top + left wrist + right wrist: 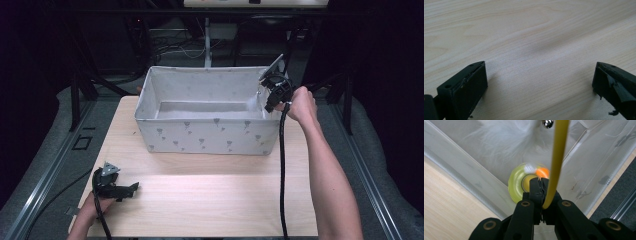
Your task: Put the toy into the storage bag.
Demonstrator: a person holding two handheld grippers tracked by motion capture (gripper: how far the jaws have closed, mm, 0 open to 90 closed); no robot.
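Note:
A grey fabric bin [205, 135] with a small printed pattern stands at the back of the wooden table [210, 200]. Over its right near corner, my right gripper [272, 95] points down into it. In the right gripper view that gripper [541, 182] is shut on a thin yellow stick [557, 157]. The stick runs up to white feathers [506, 137] and a small metal bell [547, 123] inside the bin. A yellow-green ring [515, 185] with an orange and white piece lies on the bin's floor below. My left gripper [131, 189] rests open on the table's front left, nothing between its fingers [466, 87].
The bin's stitched rim [461, 162] crosses just under the right gripper. A dark floor with metal rails [45, 175] flanks the table on both sides. Black frame legs and cables [175, 47] stand behind the bin. A cable [282, 170] trails from the right gripper.

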